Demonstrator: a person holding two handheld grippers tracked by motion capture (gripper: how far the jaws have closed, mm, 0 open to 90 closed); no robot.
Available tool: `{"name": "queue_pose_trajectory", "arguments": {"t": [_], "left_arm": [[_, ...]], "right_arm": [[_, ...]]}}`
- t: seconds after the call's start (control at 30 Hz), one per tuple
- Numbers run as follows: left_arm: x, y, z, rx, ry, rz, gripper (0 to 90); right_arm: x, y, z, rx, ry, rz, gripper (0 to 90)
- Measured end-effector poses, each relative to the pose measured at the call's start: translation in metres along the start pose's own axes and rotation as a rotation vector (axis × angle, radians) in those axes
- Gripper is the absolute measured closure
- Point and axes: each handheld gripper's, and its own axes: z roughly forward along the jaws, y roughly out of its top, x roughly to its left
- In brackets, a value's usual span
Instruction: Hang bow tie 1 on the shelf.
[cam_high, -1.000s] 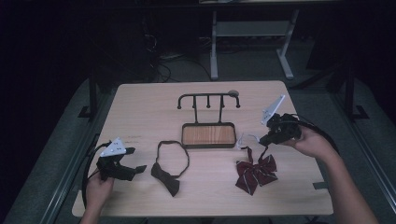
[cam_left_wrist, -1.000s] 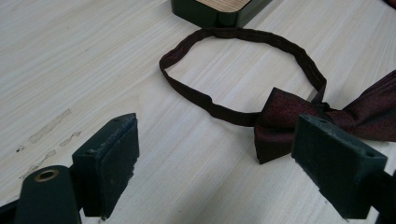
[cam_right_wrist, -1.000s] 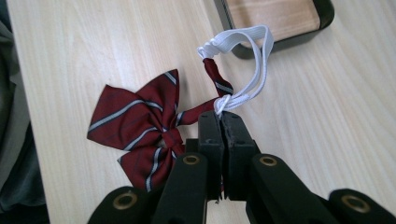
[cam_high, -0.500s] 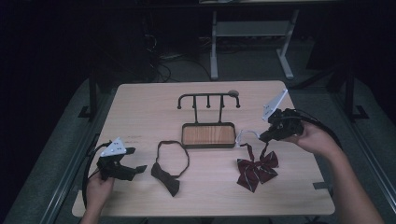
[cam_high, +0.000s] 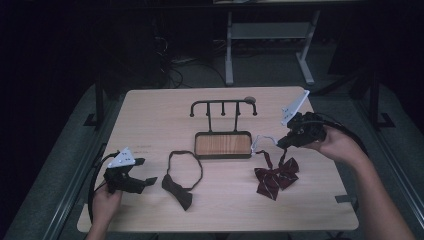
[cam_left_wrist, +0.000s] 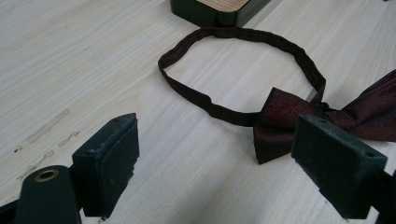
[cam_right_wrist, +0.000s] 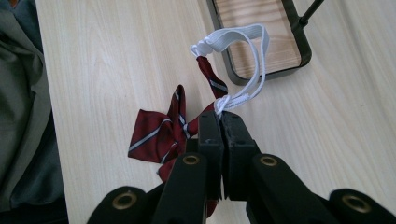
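Note:
A dark red bow tie (cam_high: 180, 192) with its strap loop (cam_high: 185, 162) lies flat left of centre. My left gripper (cam_high: 146, 171) rests just left of it, open, nothing between the pads. In the left gripper view the bow tie (cam_left_wrist: 289, 121) lies just beyond the open gripper (cam_left_wrist: 224, 158). My right gripper (cam_high: 279, 145) is shut on the white elastic strap (cam_high: 261, 141) of a striped red bow tie (cam_high: 276, 177). That tie hangs partly lifted below the gripper. In the right gripper view the gripper (cam_right_wrist: 222, 119) pinches the elastic (cam_right_wrist: 243, 51) near its knot, with the tie (cam_right_wrist: 156, 133) underneath.
A black hook stand (cam_high: 222, 107) rises from a black tray with a wooden floor (cam_high: 222, 145) at the table's middle. In the right gripper view the tray's rim (cam_right_wrist: 306, 44) lies right behind the elastic. A person's clothing (cam_right_wrist: 23, 116) is at the near edge.
My right gripper has risen and drawn the white strap up with it, so the striped bow tie trails below it. The left gripper and the dark bow tie have not moved.

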Motion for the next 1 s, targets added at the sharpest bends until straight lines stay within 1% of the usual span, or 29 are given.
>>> {"name": "queue_pose_trajectory", "arguments": {"t": [0.23,0.27,0.3,0.43,0.47,0.5,0.7,0.8,0.83,0.87,0.9,0.93,1.0], "left_arm": [[0.0,0.0,0.0,-0.001,0.001,0.0,14.8],[0.0,0.0,-0.001,-0.001,0.001,0.003,14.8],[0.0,0.0,-0.001,-0.002,0.001,0.003,14.7],[0.0,0.0,-0.001,-0.001,0.001,0.002,14.7],[0.0,0.0,-0.001,0.0,0.001,0.004,14.7],[0.0,0.0,-0.001,0.0,0.0,0.004,14.8],[0.0,0.0,-0.001,0.002,0.003,0.012,14.8],[0.0,0.0,-0.001,0.003,0.007,0.018,14.7],[0.0,0.0,-0.002,0.003,0.007,0.019,14.7],[0.0,0.0,-0.002,0.003,0.008,0.02,14.7],[0.0,0.0,-0.002,0.003,0.009,0.02,14.8],[0.0,0.0,-0.002,0.007,0.009,0.025,14.8],[0.0,0.0,-0.002,0.008,0.008,0.025,14.7]], "right_arm": [[0.001,0.008,-0.005,0.011,-0.013,-0.008,87.3],[0.0,0.009,-0.005,0.007,-0.015,-0.017,87.3],[0.001,0.01,-0.006,0.011,-0.013,-0.011,87.3],[0.001,0.016,-0.009,0.006,-0.019,-0.015,87.3],[0.0,0.018,-0.01,0.008,-0.024,-0.022,87.3],[0.0,0.019,-0.011,0.008,-0.023,-0.018,87.3],[-0.003,0.025,-0.014,0.003,-0.034,-0.022,87.3],[-0.002,0.029,-0.016,0.009,-0.036,-0.016,87.3],[-0.003,0.03,-0.016,0.01,-0.042,-0.026,87.3],[-0.002,0.032,-0.016,0.01,-0.039,-0.021,87.3],[-0.003,0.033,-0.017,0.012,-0.043,-0.029,87.3],[-0.002,0.035,-0.017,0.01,-0.041,-0.024,87.3],[-0.003,0.038,-0.017,0.012,-0.042,-0.032,87.3]]}}
